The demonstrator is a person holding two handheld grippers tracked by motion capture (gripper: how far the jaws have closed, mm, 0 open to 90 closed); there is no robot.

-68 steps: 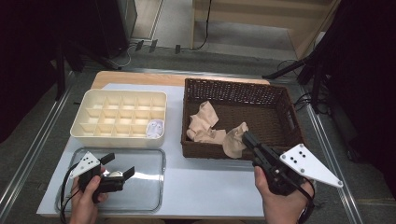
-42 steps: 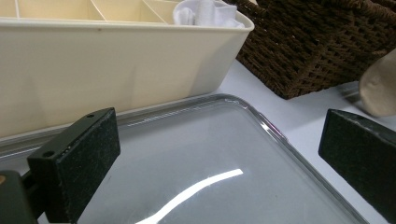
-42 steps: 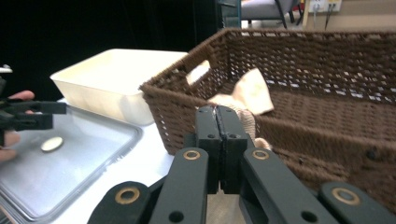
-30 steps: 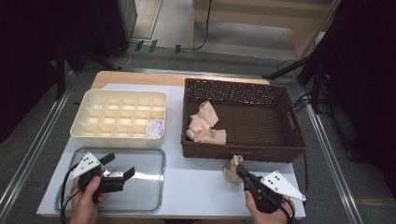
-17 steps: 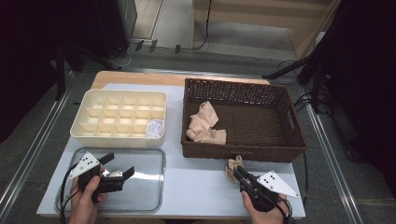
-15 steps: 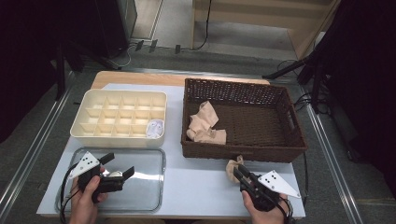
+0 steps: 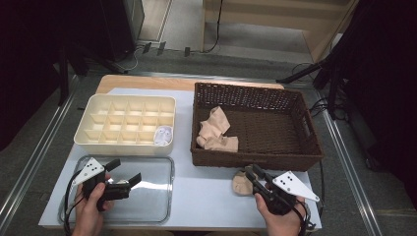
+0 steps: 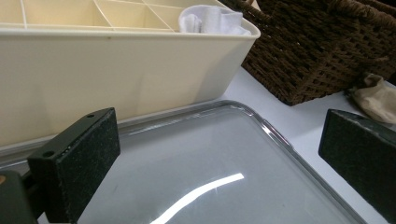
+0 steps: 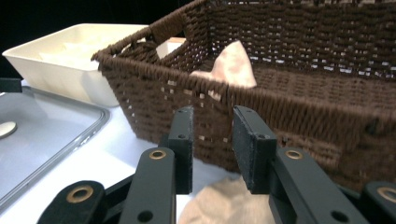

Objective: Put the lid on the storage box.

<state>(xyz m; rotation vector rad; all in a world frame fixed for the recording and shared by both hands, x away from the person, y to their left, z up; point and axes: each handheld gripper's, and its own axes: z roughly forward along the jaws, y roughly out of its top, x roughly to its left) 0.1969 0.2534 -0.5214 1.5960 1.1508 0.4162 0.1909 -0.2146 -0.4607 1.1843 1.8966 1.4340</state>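
A small beige cloth (image 7: 241, 183) lies on the white table just in front of the brown wicker basket (image 7: 255, 158). My right gripper (image 7: 252, 172) hovers right over the cloth (image 9: 224, 205). Its jaws have just been opening and stand apart with nothing between them (image 9: 212, 126). More beige cloths (image 7: 214, 130) lie in the basket's left end. My left gripper (image 7: 124, 172) is held wide open and empty over a clear tray (image 7: 152, 196). In the left gripper view its jaws (image 8: 217, 156) frame the tray's rim (image 8: 275, 135).
A cream divided box (image 7: 123, 147) stands behind the tray, with a white rolled item (image 7: 163, 135) in its front right compartment. The basket's front wall (image 9: 280, 107) rises close ahead of my right gripper. A wooden board lines the table's far edge.
My right gripper brought the beige cloth out of the basket to the table in front of it, then let go as its jaws parted. The left gripper stayed put.
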